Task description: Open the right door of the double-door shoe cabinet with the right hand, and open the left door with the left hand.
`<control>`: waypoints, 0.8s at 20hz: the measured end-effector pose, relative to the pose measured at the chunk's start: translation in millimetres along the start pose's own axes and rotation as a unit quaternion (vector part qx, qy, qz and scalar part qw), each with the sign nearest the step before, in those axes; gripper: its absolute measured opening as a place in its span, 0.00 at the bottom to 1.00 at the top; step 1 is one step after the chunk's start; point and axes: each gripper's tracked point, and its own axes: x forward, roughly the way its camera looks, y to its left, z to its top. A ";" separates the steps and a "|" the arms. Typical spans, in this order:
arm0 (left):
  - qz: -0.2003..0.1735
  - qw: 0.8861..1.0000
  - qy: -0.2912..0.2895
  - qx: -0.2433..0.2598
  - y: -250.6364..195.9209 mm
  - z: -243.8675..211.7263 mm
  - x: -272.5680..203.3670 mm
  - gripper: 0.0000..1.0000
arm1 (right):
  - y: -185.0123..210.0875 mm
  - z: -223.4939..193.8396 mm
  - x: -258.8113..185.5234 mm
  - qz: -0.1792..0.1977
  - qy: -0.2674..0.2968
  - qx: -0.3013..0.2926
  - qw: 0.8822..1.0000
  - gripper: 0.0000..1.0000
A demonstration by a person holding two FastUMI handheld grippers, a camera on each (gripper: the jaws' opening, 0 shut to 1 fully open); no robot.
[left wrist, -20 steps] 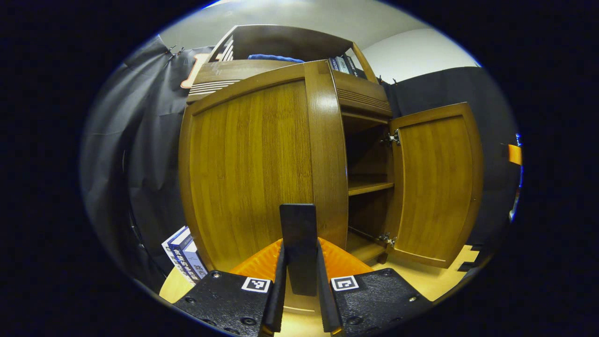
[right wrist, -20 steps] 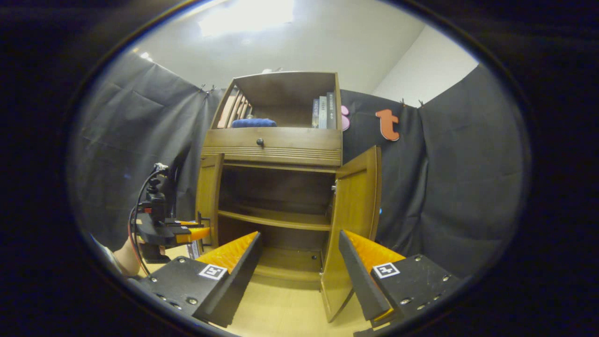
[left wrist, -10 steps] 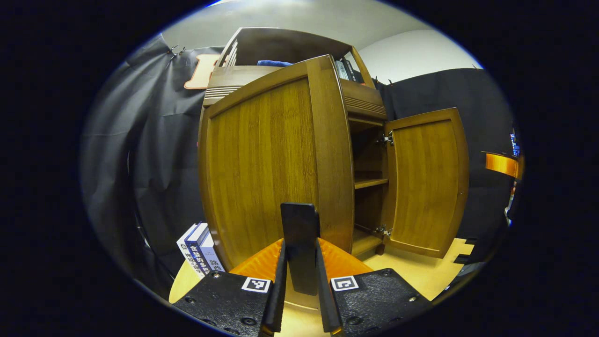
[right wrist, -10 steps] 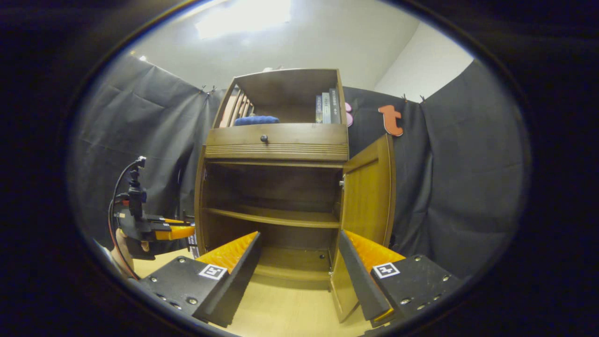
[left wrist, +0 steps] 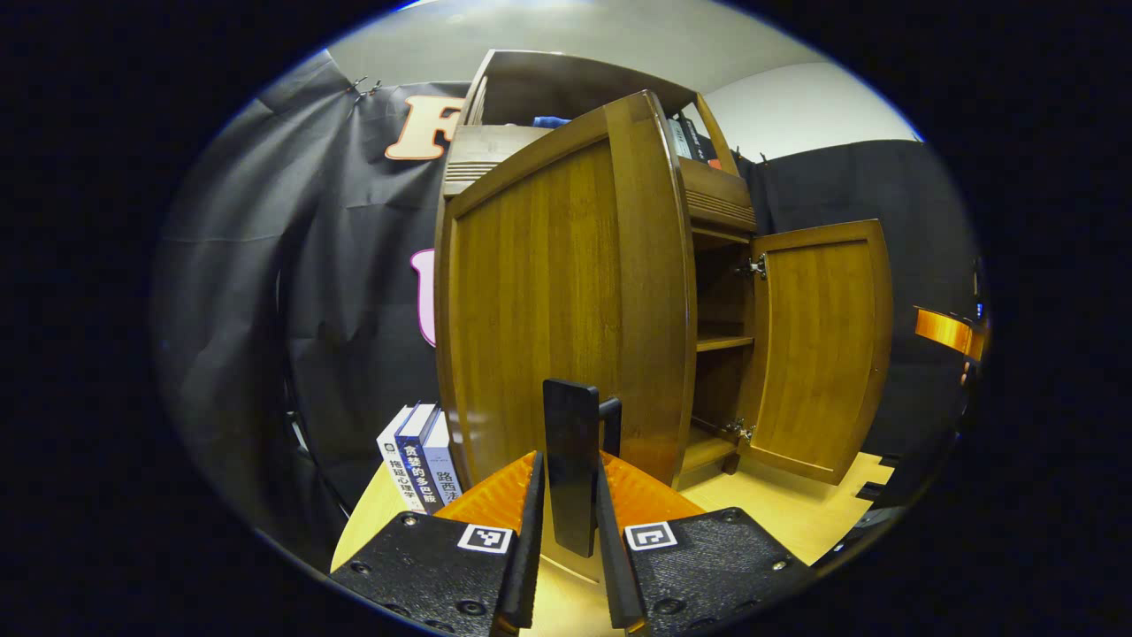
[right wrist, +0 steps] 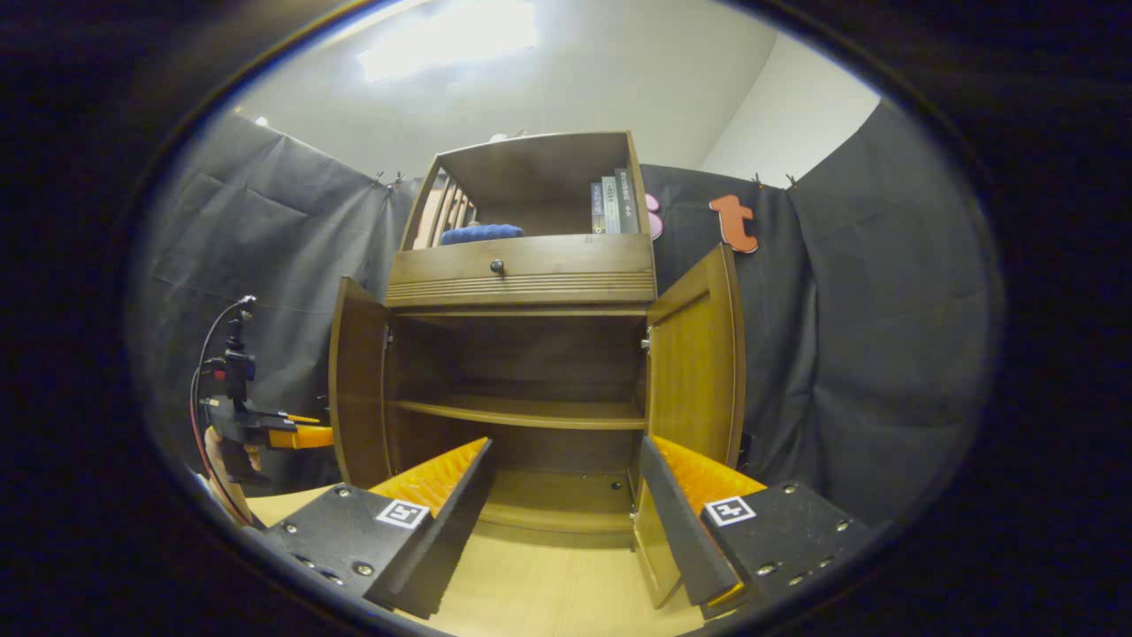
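The left gripper (left wrist: 570, 495) pinches the upright handle (left wrist: 570, 464) on the free edge of the left door (left wrist: 548, 301), straight ahead of its fingers. The right gripper (right wrist: 566, 513), fingers spread and holding nothing, hangs before the shoe cabinet (right wrist: 522, 274), its right door (right wrist: 694, 372) swung wide.

Wooden left door (left wrist: 566, 301) and right door (left wrist: 818, 341) stand open.
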 end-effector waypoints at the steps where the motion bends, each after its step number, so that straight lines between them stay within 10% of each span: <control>1: 0.007 1.000 0.001 0.002 5.2 -0.1 -1.2 0.33 | 0.2 0.0 0.9 0.000 0.001 0.002 1.000 0.98; 6: 0.082 0.997 0.004 0.009 51.0 -1.9 -5.9 0.34 | 7.0 -1.9 2.0 0.007 0.003 0.008 1.000 0.98; 9: 0.078 0.997 0.007 0.000 62.0 -1.7 -11.8 0.10 | 10.4 -5.0 5.1 0.007 0.005 0.006 1.000 0.98; 16: 0.053 0.998 -0.015 0.022 82.0 0.9 -18.3 0.13 | 28.8 -18.1 20.5 0.021 0.015 0.011 1.000 0.98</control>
